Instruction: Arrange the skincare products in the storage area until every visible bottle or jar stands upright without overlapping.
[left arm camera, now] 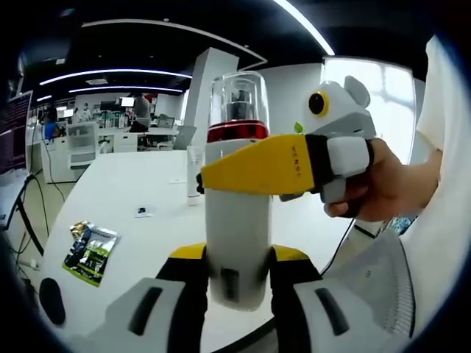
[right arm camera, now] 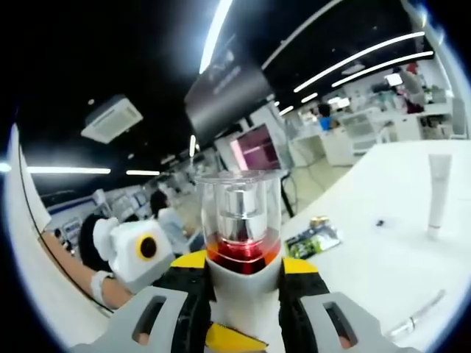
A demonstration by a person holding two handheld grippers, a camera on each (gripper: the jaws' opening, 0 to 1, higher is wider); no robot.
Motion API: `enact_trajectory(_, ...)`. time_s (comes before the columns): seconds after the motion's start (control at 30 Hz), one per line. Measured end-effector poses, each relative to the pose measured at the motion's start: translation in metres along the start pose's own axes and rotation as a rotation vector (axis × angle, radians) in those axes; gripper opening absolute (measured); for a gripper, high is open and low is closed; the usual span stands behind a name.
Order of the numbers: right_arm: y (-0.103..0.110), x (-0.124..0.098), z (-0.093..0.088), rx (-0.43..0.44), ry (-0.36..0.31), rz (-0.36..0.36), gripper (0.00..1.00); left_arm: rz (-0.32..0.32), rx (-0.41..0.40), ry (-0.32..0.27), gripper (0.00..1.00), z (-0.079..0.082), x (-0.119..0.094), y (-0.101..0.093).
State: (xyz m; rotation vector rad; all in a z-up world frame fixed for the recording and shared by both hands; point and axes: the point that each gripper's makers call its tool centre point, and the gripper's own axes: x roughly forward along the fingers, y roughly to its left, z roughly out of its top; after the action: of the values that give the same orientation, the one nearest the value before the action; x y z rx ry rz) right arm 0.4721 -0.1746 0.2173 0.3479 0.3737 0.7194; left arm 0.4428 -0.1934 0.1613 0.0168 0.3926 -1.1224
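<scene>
**Pump bottle gripped by both tongs above the white tabletop**

The tabletop point(left arm camera: 132, 184) is a broad, smooth white slab with a rounded edge, matte and evenly lit.

The pump bottle point(left arm camera: 237, 220) is a tall white cylinder with a satin plastic body, a glossy red collar and a clear domed cap over a silvery pump head. It stands upright, lifted off the tabletop. In the right gripper view the same bottle point(right arm camera: 241, 243) shows its clear cap, metallic pump and red band up close.

The left tongs point(left arm camera: 237, 268) have chunky grey shells with yellow jaw tips and are closed against the bottle's lower body, one jaw on each side. The right tongs point(right arm camera: 243, 283) are clamped on the bottle just below the red collar; in the left gripper view they point(left arm camera: 213, 176) reach in from the right as a long yellow wedge-shaped jaw across the bottle's front, held by a hand point(left arm camera: 386, 184).

A slim white tube point(left arm camera: 194, 173) stands upright on the tabletop behind the bottle, well apart from it.

A flat, glossy green-and-black sachet point(left arm camera: 90, 252) lies near the tabletop's edge.
</scene>
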Motion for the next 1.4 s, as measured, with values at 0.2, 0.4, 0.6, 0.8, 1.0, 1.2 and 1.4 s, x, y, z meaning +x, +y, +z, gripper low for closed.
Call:
enact_trajectory(0.2,-0.006,-0.005,0.004,-0.006,-0.024,-0.015,0.31,-0.002,0.012,0.016,0.28,-0.003,0.001,-0.001)
enact_trajectory(0.4,-0.013,-0.01,0.008,-0.005,-0.04,-0.027,0.31,-0.01,0.027,0.039,0.27,-0.007,0.002,-0.004)
enact_trajectory(0.6,-0.023,-0.014,0.014,0.0,-0.059,-0.049,0.31,-0.01,0.031,0.046,0.26,-0.009,0.002,-0.003)
enact_trajectory(0.8,-0.032,-0.019,0.017,0.005,-0.071,-0.069,0.31,-0.016,0.041,0.05,0.25,-0.01,0.002,-0.005)
enact_trajectory(1.0,-0.041,-0.026,0.02,0.004,-0.086,-0.091,0.31,-0.031,0.063,0.064,0.2,-0.012,0.003,-0.01)
enact_trajectory(1.2,-0.053,-0.033,0.023,0.02,-0.092,-0.115,0.31,-0.027,0.065,0.053,0.18,-0.009,0.003,-0.011)
enact_trajectory(1.4,-0.064,-0.039,0.027,0.02,-0.104,-0.142,0.32,0.019,0.162,0.104,0.21,-0.013,-0.001,-0.003)
